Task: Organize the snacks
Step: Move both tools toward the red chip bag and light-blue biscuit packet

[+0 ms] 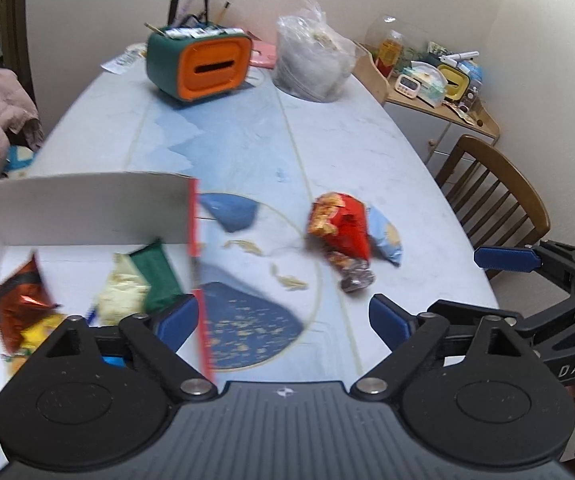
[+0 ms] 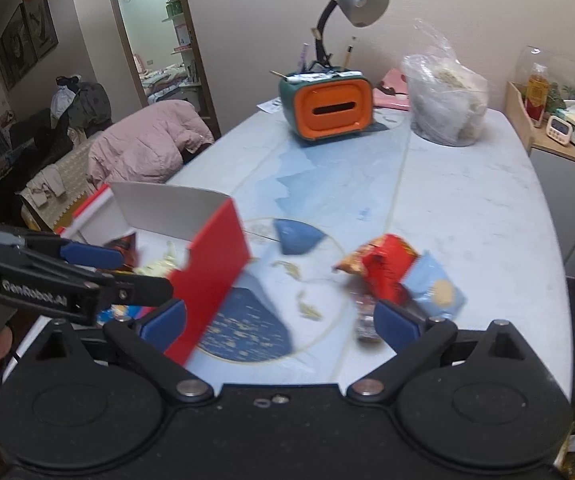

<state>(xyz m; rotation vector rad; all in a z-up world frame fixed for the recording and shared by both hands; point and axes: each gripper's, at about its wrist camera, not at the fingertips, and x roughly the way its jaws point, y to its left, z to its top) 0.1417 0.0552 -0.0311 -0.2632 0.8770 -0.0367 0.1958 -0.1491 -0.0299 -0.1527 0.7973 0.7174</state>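
Both tongs, left gripper (image 1: 283, 318) and right gripper (image 2: 281, 320), gape wide, blue padded jaws empty; crinkly foil snack packets (image 1: 341, 236) lie right of the red-and-white cardboard box (image 1: 87, 208) holding glossy snack bags (image 1: 127, 280)

Box wall (image 2: 211, 264) blocks left; bare table (image 1: 367, 152) beyond snack packets (image 1: 347, 236)

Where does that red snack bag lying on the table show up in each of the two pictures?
Left wrist view: red snack bag, right of centre, beside the light blue packet.
Right wrist view: red snack bag, right of centre, low.
Shared landmark: the orange-fronted box at the table's far end.
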